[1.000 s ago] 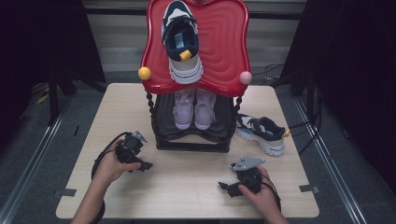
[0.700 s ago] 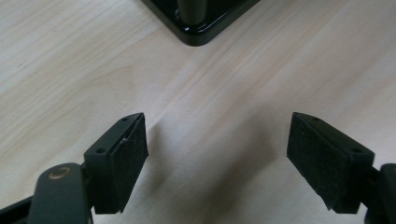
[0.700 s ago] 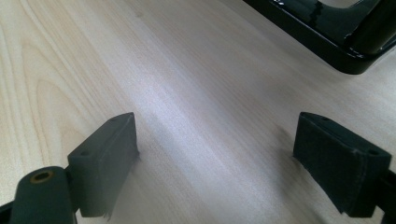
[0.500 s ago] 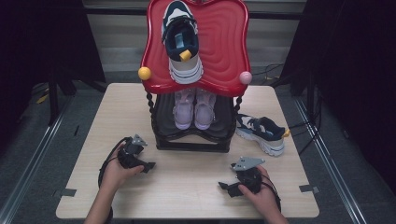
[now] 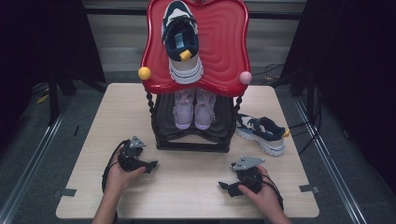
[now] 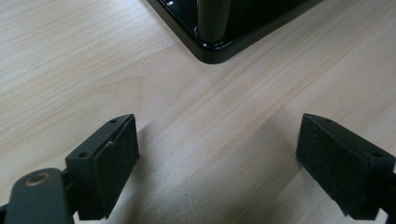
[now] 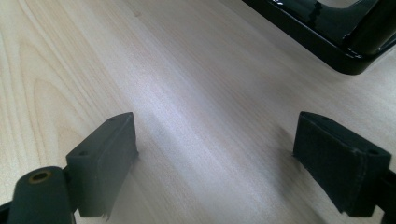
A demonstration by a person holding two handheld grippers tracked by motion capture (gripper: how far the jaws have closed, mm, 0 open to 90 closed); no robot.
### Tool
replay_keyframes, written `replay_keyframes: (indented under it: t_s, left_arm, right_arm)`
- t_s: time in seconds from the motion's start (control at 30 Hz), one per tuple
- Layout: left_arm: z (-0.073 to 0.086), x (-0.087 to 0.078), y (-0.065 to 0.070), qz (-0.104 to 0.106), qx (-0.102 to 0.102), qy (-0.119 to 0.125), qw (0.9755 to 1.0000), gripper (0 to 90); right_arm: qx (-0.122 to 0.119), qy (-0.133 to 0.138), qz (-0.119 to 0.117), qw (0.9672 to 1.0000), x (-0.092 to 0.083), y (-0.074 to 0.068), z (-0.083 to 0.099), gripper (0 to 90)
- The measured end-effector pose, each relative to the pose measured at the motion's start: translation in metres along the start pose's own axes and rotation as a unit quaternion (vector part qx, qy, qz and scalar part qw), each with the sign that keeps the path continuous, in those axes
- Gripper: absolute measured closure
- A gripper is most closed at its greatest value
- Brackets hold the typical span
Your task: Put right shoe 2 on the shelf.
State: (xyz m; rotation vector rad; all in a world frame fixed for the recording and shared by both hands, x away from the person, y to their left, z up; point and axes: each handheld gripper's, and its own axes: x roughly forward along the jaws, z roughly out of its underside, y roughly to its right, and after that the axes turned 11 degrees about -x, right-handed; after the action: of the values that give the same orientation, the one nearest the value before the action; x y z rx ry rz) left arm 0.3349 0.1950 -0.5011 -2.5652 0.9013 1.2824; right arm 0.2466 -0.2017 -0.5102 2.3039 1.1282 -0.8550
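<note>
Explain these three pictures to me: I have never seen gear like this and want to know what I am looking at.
A person holds a two-jaw tool in each hand: the left gripper and the right gripper. The wide picture comes from a camera above the table. The two close pictures come from cameras on each gripper, looking along its black jaws. Both grippers are open and hold nothing.

On the table stands a shoe rack with a red top. A navy sneaker lies on top, pale shoes below, another sneaker beside it.

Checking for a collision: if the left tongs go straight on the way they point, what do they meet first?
Probably the corner of the black shoe rack's base: it lies ahead of the open left tongs, with bare table between. Depth is unclear.
</note>
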Motion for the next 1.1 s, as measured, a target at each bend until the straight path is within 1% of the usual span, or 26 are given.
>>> replay_keyframes:
  t_s: [0.07,0.23,0.27,0.3,0.33,0.5,0.6,0.67,0.73,0.8,0.9,0.97,1.1]
  left_arm:
    - [0.003,0.001,0.001,0.0,-0.005,0.014,0.9999,11.6]
    - [0.006,0.003,0.001,-0.001,-0.009,0.028,0.9996,8.5]
    - [0.007,0.003,0.001,-0.001,-0.005,0.033,0.9994,7.8]
    - [0.008,0.004,0.001,0.001,-0.012,0.04,0.9991,7.0]
    - [0.009,0.005,0.001,0.0,-0.01,0.047,0.9989,6.2]
    - [0.009,0.005,0.001,0.0,-0.01,0.046,0.9989,5.4]
    - [0.009,0.005,0.001,-0.002,-0.011,0.046,0.9989,5.1]
    - [0.009,0.005,0.001,-0.003,-0.01,0.045,0.9989,5.1]
    - [0.009,0.005,0.001,-0.002,-0.01,0.045,0.9989,5.0]
    - [0.009,0.005,0.001,-0.002,-0.011,0.046,0.9989,5.0]
    - [0.009,0.005,0.001,-0.002,-0.01,0.045,0.9989,5.0]
    - [0.009,0.005,0.001,-0.003,-0.011,0.045,0.9989,5.0]
    - [0.009,0.005,0.001,-0.003,-0.011,0.045,0.9989,4.9]
  right_arm:
    - [0.0,0.0,0.0,1.0,0.0,0.0,0.0,13.0]
    - [-0.001,0.0,0.0,1.0,0.0,0.0,0.0,12.9]
    - [-0.002,0.001,0.002,1.0,0.0,0.0,0.0,12.9]
    - [-0.003,0.001,0.002,1.0,0.0,0.0,0.0,12.9]
    - [-0.002,0.0,0.002,1.0,-0.001,0.0,0.0,12.9]
    - [0.005,0.002,0.002,1.0,-0.002,0.001,0.002,15.8]
    - [0.009,0.002,0.004,0.9999,-0.004,0.006,0.004,16.9]
    - [0.024,0.013,0.002,0.9996,-0.009,0.012,0.005,18.6]
    - [0.028,0.013,0.004,0.9995,-0.013,0.018,0.005,19.1]
    - [0.028,0.014,0.013,0.9994,-0.019,0.025,0.005,20.5]
    - [0.029,0.014,0.019,0.9993,-0.028,0.036,0.003,21.6]
    - [0.027,0.008,0.023,0.9993,-0.033,0.043,0.001,23.0]
    - [0.02,0.006,0.033,0.9992,-0.043,0.059,-0.005,25.9]
